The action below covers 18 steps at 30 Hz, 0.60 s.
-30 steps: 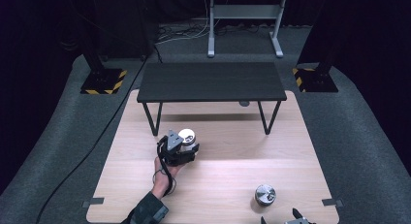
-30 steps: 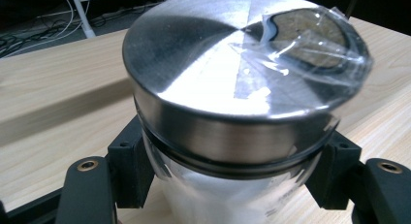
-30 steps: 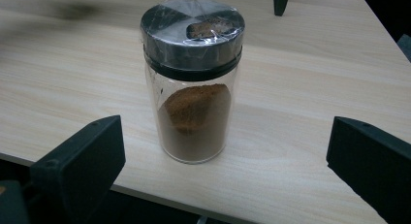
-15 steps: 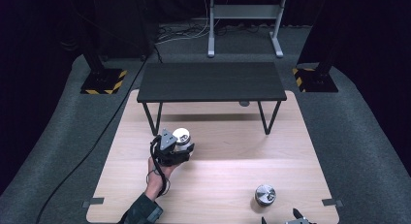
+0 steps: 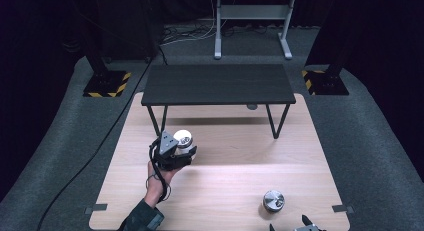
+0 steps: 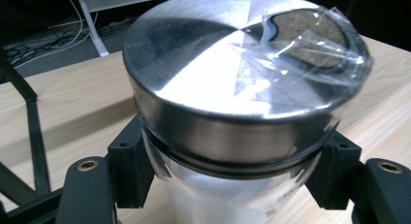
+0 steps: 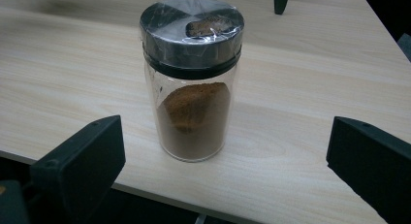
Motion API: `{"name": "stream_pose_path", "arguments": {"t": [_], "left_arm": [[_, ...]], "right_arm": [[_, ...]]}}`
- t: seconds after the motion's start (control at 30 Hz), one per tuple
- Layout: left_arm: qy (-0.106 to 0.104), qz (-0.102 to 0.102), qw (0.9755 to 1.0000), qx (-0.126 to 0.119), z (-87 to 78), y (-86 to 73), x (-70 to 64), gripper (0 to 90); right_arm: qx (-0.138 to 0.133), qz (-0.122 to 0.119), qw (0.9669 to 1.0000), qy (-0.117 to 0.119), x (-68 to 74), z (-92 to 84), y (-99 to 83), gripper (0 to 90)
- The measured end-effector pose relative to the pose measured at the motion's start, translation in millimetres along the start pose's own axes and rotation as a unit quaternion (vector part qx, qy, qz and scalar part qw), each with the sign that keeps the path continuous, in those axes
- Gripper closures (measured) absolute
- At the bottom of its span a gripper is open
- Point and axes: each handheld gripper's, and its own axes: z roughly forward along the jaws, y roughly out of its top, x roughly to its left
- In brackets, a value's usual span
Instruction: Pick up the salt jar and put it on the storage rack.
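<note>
The left gripper [image 5: 177, 153] is clamped on a glass spice jar with a brushed metal lid [image 5: 184, 139], held over the light wooden tabletop [image 5: 225, 191] just in front of the left legs of the low black bench [image 5: 218, 84] that stands at the tabletop's far side. In the left gripper view the two black jaws press against the glass on either side, just under the metal lid [image 6: 232, 88], and a torn piece of clear plastic film [image 6: 310, 44] lies over part of the lid's top. Whether this jar rests on the tabletop or is lifted off it cannot be told. The person's left hand [image 5: 160, 173] grips the gripper from behind, with a dark sleeve [image 5: 142, 220] showing at the tabletop's near edge, and a black cable loops beside the hand.

A second spice jar [image 5: 273, 201] stands upright on the tabletop well to the right of the bench's right legs and close to the near edge. The right gripper view shows it as clear glass holding brown powder [image 7: 194, 120], with a dark lid wrapped in clear film [image 7: 192, 27]. The right gripper [image 5: 300, 227] sits at the near edge just in front of this jar; its jaws are spread wide, one on each side of the jar and clear of the glass [image 7: 218, 185].
</note>
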Motion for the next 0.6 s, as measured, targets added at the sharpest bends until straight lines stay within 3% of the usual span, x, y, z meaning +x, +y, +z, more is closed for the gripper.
{"name": "stream_pose_path", "arguments": {"t": [0.6], "left_arm": [[0.023,0.006,0.9997,-0.009,-14.1,14.2,10.3,31.1]], "right_arm": [[0.003,0.0,1.0,0.001,-0.5,0.6,0.4,0.0]]}}
